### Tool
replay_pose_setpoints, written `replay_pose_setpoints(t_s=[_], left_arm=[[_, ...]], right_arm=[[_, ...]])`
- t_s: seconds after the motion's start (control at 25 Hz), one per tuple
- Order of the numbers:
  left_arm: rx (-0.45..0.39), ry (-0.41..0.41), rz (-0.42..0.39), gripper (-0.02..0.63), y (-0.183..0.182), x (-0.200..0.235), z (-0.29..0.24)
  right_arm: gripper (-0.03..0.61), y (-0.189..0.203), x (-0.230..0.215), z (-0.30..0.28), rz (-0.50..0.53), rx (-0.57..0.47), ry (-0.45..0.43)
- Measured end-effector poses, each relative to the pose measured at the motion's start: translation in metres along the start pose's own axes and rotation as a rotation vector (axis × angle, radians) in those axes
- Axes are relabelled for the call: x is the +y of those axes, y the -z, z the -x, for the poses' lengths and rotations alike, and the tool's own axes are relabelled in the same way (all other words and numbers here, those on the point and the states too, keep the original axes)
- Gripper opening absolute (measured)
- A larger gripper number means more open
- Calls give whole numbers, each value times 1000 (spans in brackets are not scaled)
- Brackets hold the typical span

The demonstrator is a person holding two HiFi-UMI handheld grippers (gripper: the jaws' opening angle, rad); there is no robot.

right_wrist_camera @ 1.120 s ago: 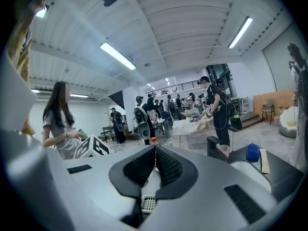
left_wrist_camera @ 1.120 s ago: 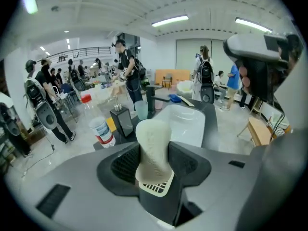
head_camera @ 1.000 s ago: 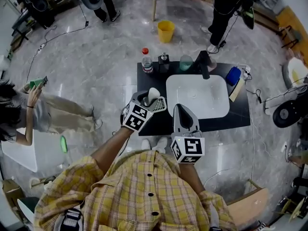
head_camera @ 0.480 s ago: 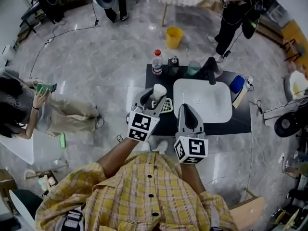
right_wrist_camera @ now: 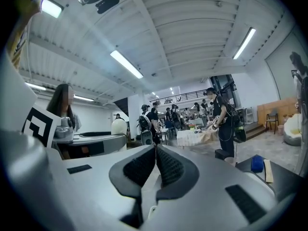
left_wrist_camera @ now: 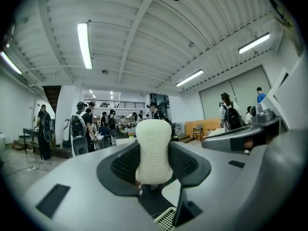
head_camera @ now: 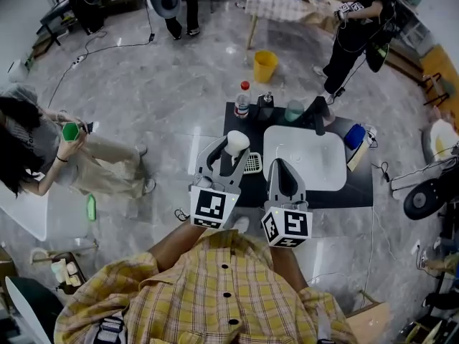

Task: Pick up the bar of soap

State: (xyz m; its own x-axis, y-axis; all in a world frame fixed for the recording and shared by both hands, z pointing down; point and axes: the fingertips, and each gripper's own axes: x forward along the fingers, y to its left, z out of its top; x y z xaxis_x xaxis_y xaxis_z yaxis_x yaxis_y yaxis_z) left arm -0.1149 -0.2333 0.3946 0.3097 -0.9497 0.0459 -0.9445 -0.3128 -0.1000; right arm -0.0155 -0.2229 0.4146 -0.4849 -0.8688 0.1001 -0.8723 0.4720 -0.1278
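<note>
Grey polished stone floor (head_camera: 165, 92) lies around a small black table (head_camera: 356, 185) that carries a white rectangular basin (head_camera: 305, 160). The left hand-held gripper (head_camera: 226, 153) points level and is clamped on the cream-white oval bar of soap (left_wrist_camera: 153, 150). The soap stands upright between the two ribbed black pads, up in the air over the left part of the table, near a white slotted soap tray (head_camera: 252, 164). The right hand-held gripper (right_wrist_camera: 155, 165) is just beside the left one, its jaws pressed together with nothing between them.
</note>
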Motion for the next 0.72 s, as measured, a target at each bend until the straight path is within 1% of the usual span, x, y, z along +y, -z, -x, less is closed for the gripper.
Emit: replay_pose_setpoints(t_s=[0.08,0.28,0.72], left_arm=[[-27,-7,-14,192,-8,-1,7],[-67,-29,2,192,-21,2,20],[-64,-38,10,192,-17,9,25]], right_arm=[[20,-2,4,0,4,-5,-4],[20,-8,12,-2,12,-11,-14],[20,-21,20,-9,43,-54,-30]])
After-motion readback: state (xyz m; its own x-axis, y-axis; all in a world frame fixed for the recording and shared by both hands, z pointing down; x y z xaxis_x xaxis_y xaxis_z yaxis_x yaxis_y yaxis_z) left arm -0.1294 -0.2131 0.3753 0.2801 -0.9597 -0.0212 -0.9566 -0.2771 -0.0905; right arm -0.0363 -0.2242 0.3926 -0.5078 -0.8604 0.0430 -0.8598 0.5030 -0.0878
